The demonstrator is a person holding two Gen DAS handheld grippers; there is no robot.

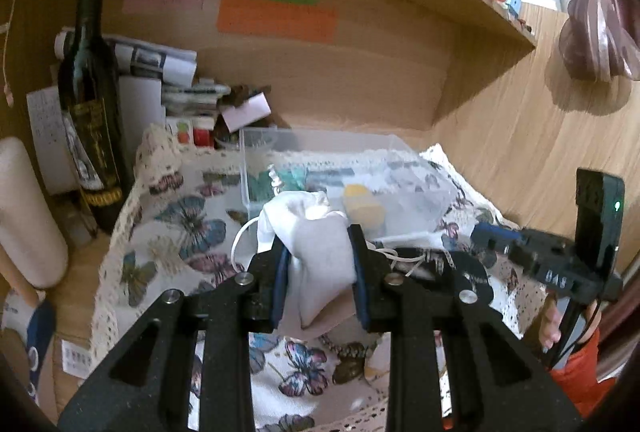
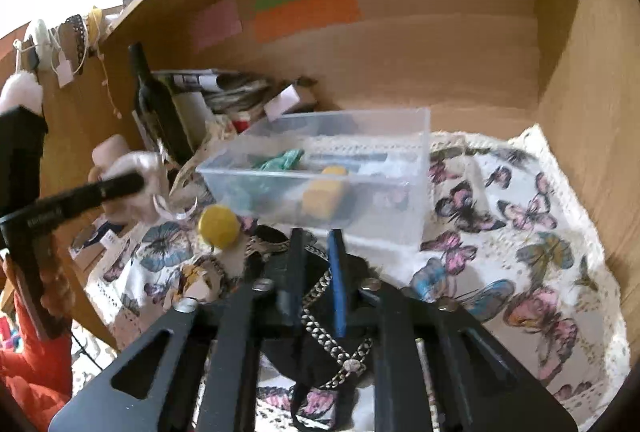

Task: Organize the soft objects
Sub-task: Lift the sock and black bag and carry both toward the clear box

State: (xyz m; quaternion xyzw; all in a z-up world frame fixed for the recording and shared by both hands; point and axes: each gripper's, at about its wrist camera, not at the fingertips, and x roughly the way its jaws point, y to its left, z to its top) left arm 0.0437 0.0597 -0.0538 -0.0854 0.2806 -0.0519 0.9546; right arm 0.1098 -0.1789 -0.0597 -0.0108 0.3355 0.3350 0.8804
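Note:
My left gripper [image 1: 320, 252] is shut on a white cloth pouch [image 1: 316, 252] with a white cord, held above the butterfly tablecloth just in front of the clear plastic bin [image 1: 260, 159]. The bin [image 2: 416, 159] holds a yellow sponge [image 2: 324, 195], a teal soft item [image 2: 280, 159] and other pieces. My right gripper [image 2: 316, 244] is shut on a black fabric item with a snake-pattern strap [image 2: 316, 316], lifted in front of the bin. A yellow round soft object [image 2: 218, 226] lies left of it. The left gripper and pouch show blurred in the right wrist view [image 2: 136, 183].
A dark wine bottle [image 1: 90, 103] stands at the left with papers and small jars behind it. A cream roll [image 1: 24, 216] lies far left. The wooden shelf back wall carries pink, green and orange notes [image 1: 276, 17]. The butterfly cloth [image 2: 520, 232] covers the shelf floor.

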